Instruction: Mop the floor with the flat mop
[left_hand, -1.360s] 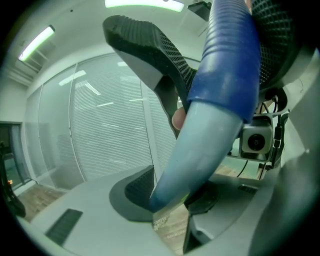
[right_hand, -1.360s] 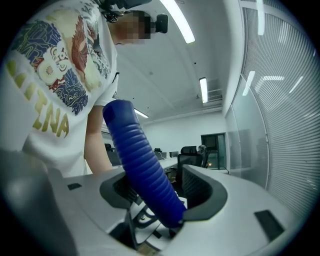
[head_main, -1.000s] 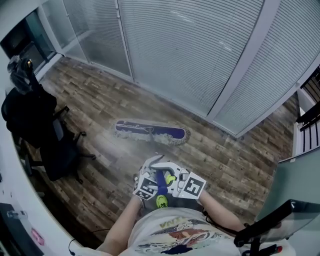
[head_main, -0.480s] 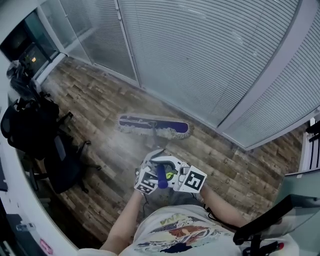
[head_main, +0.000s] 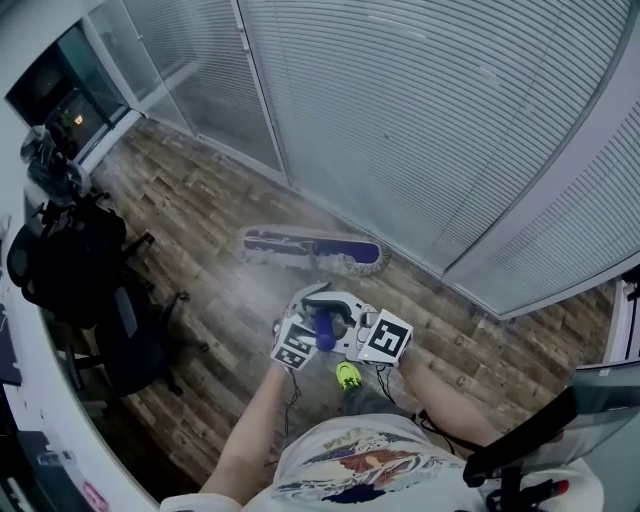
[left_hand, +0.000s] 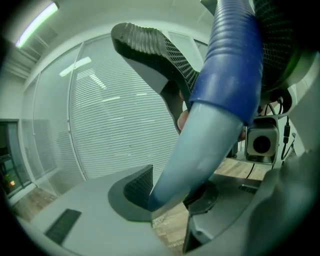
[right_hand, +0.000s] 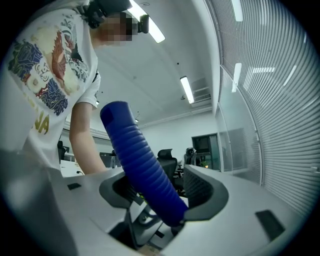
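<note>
The flat mop's head (head_main: 312, 250), a purple pad with a grey fringe, lies flat on the wood floor close to the blinds wall. Its blue handle (head_main: 323, 330) rises toward me between both grippers. My left gripper (head_main: 312, 312) is shut on the handle; in the left gripper view the pale blue pole (left_hand: 200, 150) and ribbed grip sit between the jaws of the left gripper (left_hand: 165, 120). My right gripper (head_main: 345, 325) is shut on the ribbed grip (right_hand: 145, 165), held by the right gripper (right_hand: 162, 192) near its top end.
A black office chair (head_main: 120, 330) with a dark bag on it stands at the left. The glass wall with blinds (head_main: 420, 120) runs just behind the mop head. A desk edge and black arm (head_main: 530, 440) sit at lower right. My green shoe (head_main: 348, 376) shows below the grippers.
I have stepped left along the blinds wall with the mop; the wall's pillar has slid out of view on the right. Both grippers keep their hold on the handle.
</note>
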